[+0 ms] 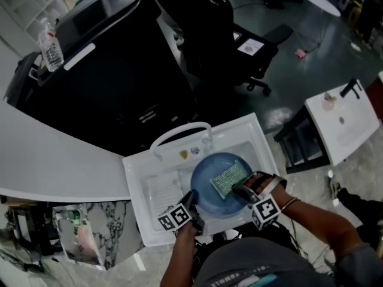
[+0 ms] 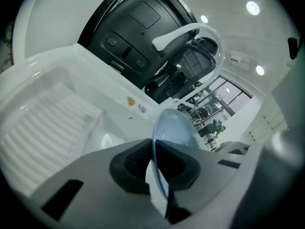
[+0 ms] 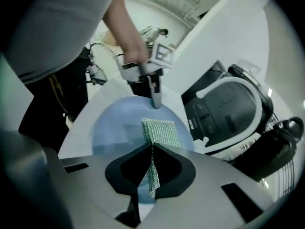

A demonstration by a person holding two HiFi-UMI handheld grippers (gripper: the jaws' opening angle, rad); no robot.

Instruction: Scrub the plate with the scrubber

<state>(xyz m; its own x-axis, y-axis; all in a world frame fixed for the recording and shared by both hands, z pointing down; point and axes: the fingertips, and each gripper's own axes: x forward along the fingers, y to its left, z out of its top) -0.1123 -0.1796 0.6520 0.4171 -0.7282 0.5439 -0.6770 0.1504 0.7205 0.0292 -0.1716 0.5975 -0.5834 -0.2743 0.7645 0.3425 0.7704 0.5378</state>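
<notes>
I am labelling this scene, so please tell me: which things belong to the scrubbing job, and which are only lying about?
Job: plate, scrubber, left hand-held gripper, right hand-held gripper, sink.
Lying about: water bottle, office chair.

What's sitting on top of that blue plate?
A green mesh scrubber lies over the blue plate, one edge pinched in the right gripper. The left gripper clamps the plate's rim. The plate surface beneath the scrubber is covered, so unseen.

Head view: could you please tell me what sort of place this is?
Probably an office or lab, not a kitchen: a white sink unit stands on a polished floor, near a black office chair and a curved white desk.
</notes>
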